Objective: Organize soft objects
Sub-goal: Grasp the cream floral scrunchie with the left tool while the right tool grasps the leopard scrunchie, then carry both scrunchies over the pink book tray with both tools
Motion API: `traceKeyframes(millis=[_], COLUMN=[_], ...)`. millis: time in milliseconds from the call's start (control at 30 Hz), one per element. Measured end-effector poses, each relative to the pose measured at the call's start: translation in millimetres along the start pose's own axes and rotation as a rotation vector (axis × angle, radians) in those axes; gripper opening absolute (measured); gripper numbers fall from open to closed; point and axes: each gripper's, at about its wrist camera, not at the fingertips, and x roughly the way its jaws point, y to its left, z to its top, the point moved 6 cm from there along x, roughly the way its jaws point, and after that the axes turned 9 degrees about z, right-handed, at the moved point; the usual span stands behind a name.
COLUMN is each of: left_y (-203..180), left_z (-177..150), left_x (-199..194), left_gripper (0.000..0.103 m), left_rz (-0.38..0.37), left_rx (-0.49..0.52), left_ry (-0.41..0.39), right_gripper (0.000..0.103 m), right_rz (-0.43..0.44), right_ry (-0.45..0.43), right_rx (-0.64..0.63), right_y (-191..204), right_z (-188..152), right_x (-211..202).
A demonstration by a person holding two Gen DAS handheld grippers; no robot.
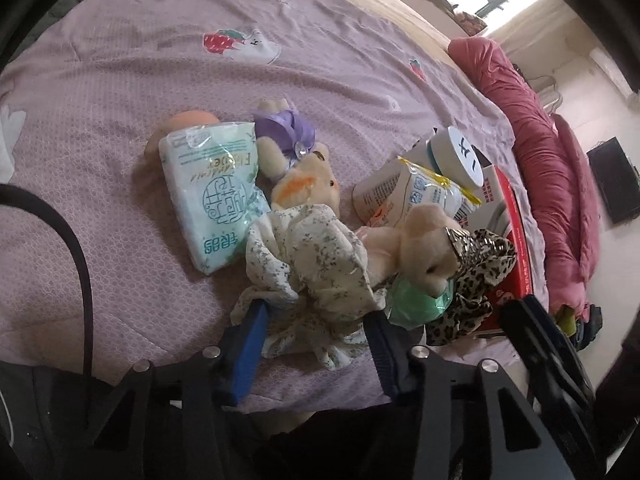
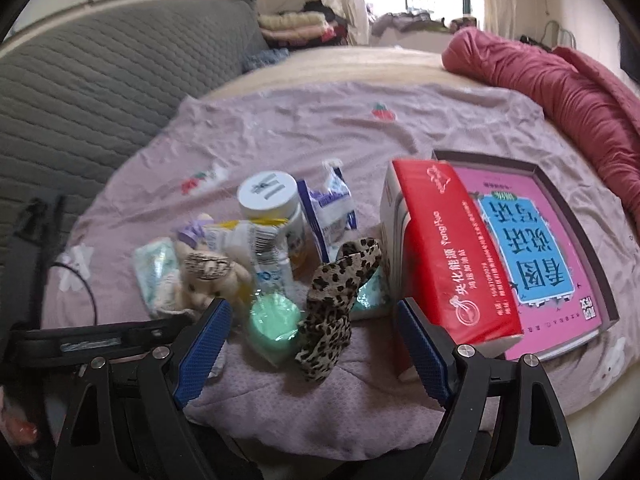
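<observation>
A bed (image 2: 320, 120) covered with a mauve sheet carries a heap of mixed things. At its far edge lies a rolled red quilt (image 2: 560, 80). A shallow tray (image 2: 538, 168) holds a pink book, and a red box (image 2: 448, 248) leans against the tray's near left side. Left of the box the soft objects cluster: a floral cloth (image 1: 312, 264) crumpled at the near edge of the heap, a tissue pack (image 1: 208, 192) beside it, a leopard-print cloth (image 2: 332, 304) draped upright, two plush bears, one in a purple dress (image 1: 296, 160), one cream (image 1: 424, 248), and a green plastic roll (image 2: 272, 320).

The left gripper (image 1: 316, 320) has its fingers on either side of the floral cloth, and the folds reach both pads. The right gripper (image 2: 312, 344) stands wide open around the green roll and the leopard-print cloth, touching neither.
</observation>
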Motion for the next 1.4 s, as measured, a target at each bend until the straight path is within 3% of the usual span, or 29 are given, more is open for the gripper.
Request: traceKeyframes(millis=[167,300,400,500,667,1033,1400], left_y=[-4.2,-7.3,-11.1,-13.2,-14.1,-13.7,-53.4], left_z=[2.3,2.6,4.0,6.2,12.8,24.1,38.1], left_x=[-1.9,-3.9,-2.0,-1.7,-12.9,-61.4,-112.5], left_gripper=[0.038,0.023,0.015,0.009,0.007,0.007,0.007], left_rz=[-0.026,-0.038,-0.056,-0.076,-0.082,-0.109,-0.114], left_rx=[0.015,0.024,0.037,0.043,0.062,0.076,0.156], left_ry=[0.003,0.002,0.008,0.01,-0.03,-0.127,-0.239], right_gripper=[0.049,0.028,0.019,0.015,0.01,0.008,0.008], right_rz=[-0.03,-0.035,-0.033,-0.025,-0.013,0.059,0.091], right_ry=[0.087,0.111,0.109,0.111,0.098,-0.007,-0.101], right_rx=[0.027,0.042,0.021,0.0,-0.042,-0.039,-0.058], right_y=[-8.9,-16.6,-17.2,-16.4,-15.3,-15.2,-6.6], right_z=[1.0,3.9,6.0,5.5,5.1,23.8,49.7], right_x=[26.2,39.8,42.0,41.7,35.7,1.7,-35.1])
